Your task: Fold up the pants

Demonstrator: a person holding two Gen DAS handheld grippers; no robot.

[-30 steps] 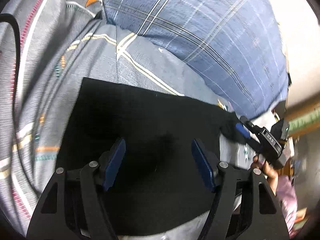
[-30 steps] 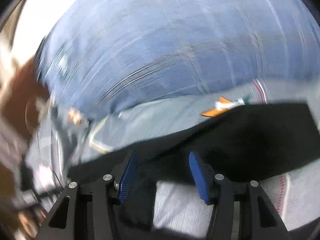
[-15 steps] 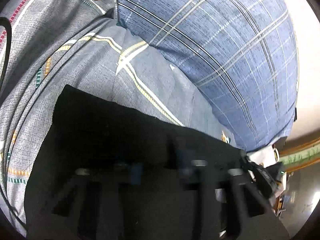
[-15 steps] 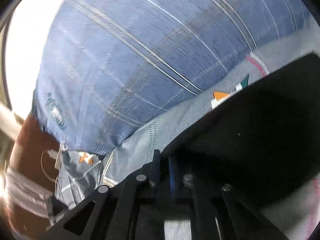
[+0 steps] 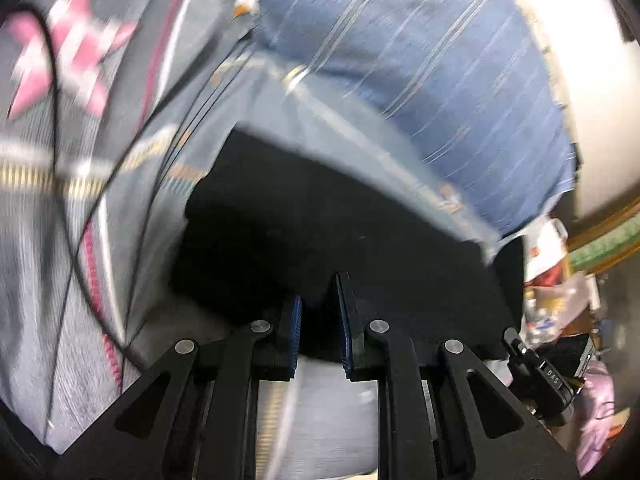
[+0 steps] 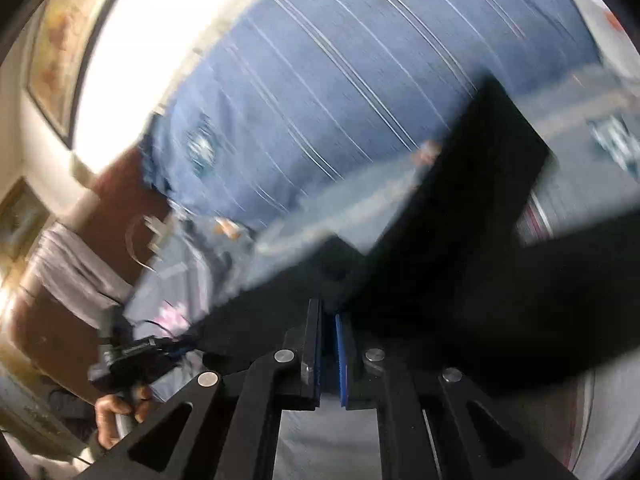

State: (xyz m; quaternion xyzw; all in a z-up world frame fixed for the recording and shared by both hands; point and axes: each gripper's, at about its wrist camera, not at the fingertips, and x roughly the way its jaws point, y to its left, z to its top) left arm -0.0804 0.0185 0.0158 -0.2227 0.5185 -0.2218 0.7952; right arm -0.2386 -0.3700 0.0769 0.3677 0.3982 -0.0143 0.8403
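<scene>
We have the near hem of the pants [image 5: 320, 232] pinched in both tongs: the left tongs [image 5: 319, 334] are nearly closed with black cloth between the blue pads [image 5: 295, 336], and the right tongs [image 6: 328, 354] are clamped tight on the same edge. To do this fold well, we judge we should lift both corners level, keep the edge taut between them, carry it toward the far hem, and let go only once the edges line up. The pants are plain black, flat and already doubled into a rectangle, with the near part raised off the bed [image 5: 80, 200]. Beyond lies a blue striped pillow [image 5: 420, 60], just past the far edge.
</scene>
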